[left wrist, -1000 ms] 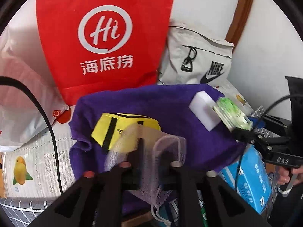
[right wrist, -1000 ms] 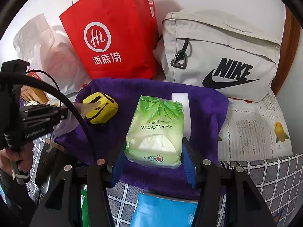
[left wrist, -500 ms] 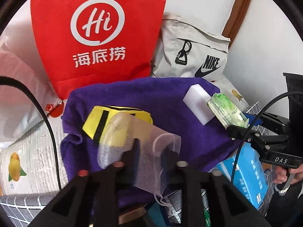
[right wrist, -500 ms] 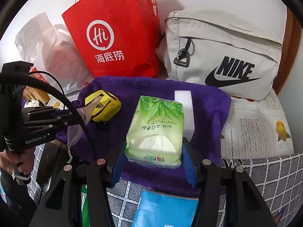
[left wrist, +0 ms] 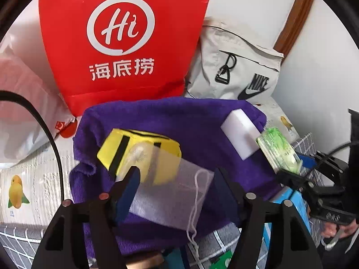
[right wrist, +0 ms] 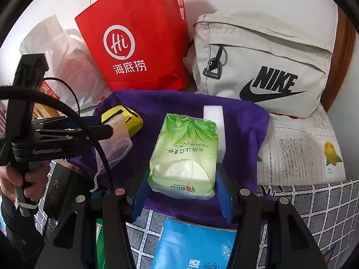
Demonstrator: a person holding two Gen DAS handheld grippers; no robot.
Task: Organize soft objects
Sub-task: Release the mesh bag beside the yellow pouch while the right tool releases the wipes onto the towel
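Observation:
A sheer white mesh drawstring bag lies on the purple towel, partly over a yellow pouch. My left gripper straddles the mesh bag with its jaws opening, and the pads no longer pinch it. A white sponge block rests on the towel's right side. My right gripper is shut on a green tissue pack, held just above the towel's near edge. In the right wrist view the left gripper comes in from the left, over the mesh bag.
A red paper bag and a grey Nike bag stand against the wall behind the towel. A white plastic bag lies at the left. Newspaper and a grey checked cloth cover the surface. A blue pack sits below the right gripper.
The left jaws have spread apart and let go of the mesh bag, which now lies flatter on the towel. The right gripper and its tissue pack have stayed put.

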